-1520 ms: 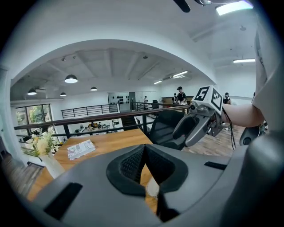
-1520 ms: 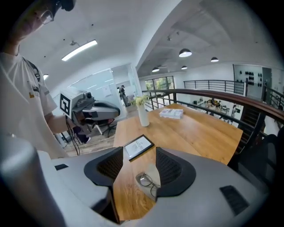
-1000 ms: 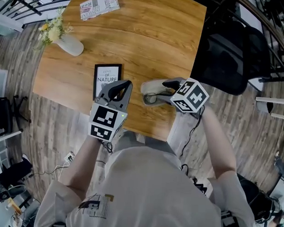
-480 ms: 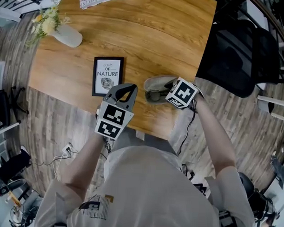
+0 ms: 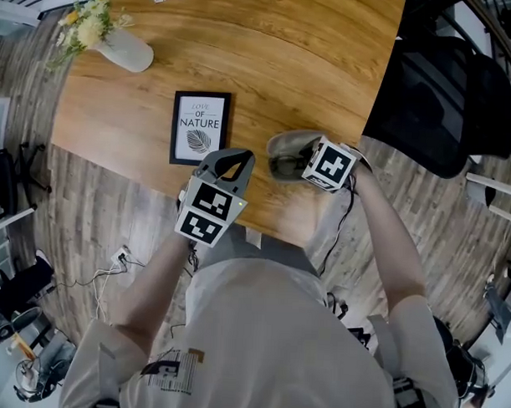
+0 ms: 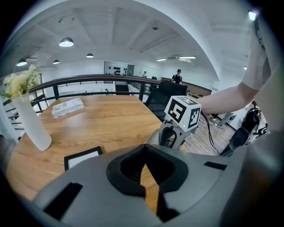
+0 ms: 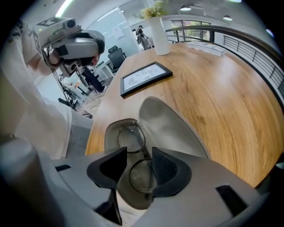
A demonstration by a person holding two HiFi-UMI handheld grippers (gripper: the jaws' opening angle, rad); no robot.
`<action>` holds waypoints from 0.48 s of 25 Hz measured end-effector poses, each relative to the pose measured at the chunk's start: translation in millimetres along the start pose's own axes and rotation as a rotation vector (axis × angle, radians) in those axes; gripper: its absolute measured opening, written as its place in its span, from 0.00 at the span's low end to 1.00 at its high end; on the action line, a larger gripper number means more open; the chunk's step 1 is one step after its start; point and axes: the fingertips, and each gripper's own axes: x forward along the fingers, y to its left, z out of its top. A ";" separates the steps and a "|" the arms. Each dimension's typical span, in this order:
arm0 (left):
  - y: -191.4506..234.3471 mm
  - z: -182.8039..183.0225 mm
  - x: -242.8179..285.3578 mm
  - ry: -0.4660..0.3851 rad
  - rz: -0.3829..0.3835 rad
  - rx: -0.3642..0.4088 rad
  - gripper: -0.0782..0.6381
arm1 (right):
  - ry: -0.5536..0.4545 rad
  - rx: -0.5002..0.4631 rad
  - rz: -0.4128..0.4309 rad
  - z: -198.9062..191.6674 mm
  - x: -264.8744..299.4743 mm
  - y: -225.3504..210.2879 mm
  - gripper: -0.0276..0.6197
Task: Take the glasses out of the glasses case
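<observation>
The table (image 5: 286,58) is warm honey-brown wood with darker grain. The glasses case (image 7: 171,124) is matte grey; the glasses (image 7: 143,154) in it have thin dark rims. Left of it, the picture frame (image 5: 200,128) is black around white print; the far-left vase (image 5: 127,51) is frosted white, its flowers (image 5: 86,27) pale yellow

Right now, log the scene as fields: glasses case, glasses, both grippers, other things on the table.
Case: grey oval glasses case, open, at the edge of the wooden table
Glasses: thin-rimmed round glasses, lying in the case
Right gripper: over the case, jaws closing astride the glasses
Left gripper: empty, jaws together
Also: black-framed print, white vase of flowers
</observation>
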 end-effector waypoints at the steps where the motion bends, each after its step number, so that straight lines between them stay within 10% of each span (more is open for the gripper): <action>1: -0.9 -2.2 -0.3 0.004 -0.002 -0.002 0.13 | 0.022 -0.033 0.002 -1.8 2.4 1.0 0.35; 7: -2.2 -13.8 -2.6 0.015 -0.008 -0.020 0.13 | 0.108 -0.170 0.023 -0.8 8.8 6.8 0.40; 12: -4.0 -16.7 -2.2 0.018 -0.013 -0.023 0.13 | 0.164 -0.218 0.086 -13.3 19.7 23.1 0.22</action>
